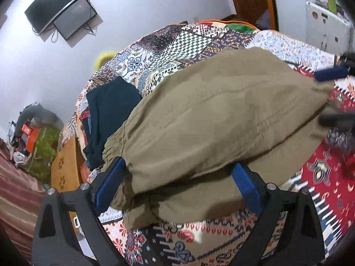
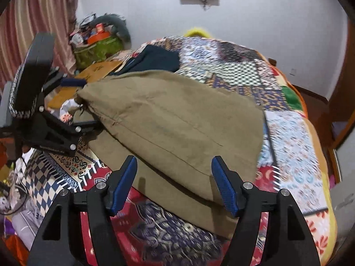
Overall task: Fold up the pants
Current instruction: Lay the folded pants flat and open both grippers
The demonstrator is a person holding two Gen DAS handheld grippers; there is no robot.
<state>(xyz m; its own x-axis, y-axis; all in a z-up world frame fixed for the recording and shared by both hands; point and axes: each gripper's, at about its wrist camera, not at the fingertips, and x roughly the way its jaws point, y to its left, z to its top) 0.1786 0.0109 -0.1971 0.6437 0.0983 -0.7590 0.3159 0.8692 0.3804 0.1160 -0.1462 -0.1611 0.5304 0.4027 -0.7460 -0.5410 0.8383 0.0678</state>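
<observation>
Left wrist view showed the left gripper (image 1: 179, 177) spread wide, astride the olive-khaki cotton pants (image 1: 217, 119) folded on the patchwork quilt (image 1: 190, 37). The right gripper (image 2: 174, 173) stood equally wide, holding nothing. Next fold required regrasping an edge.

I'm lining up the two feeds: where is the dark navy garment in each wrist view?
Left wrist: dark navy garment lies left of centre, beyond the khaki pants.
Right wrist: it lies upper left of centre, behind the pants.
Shared landmark: the green-and-white checkered quilt patch.
</observation>
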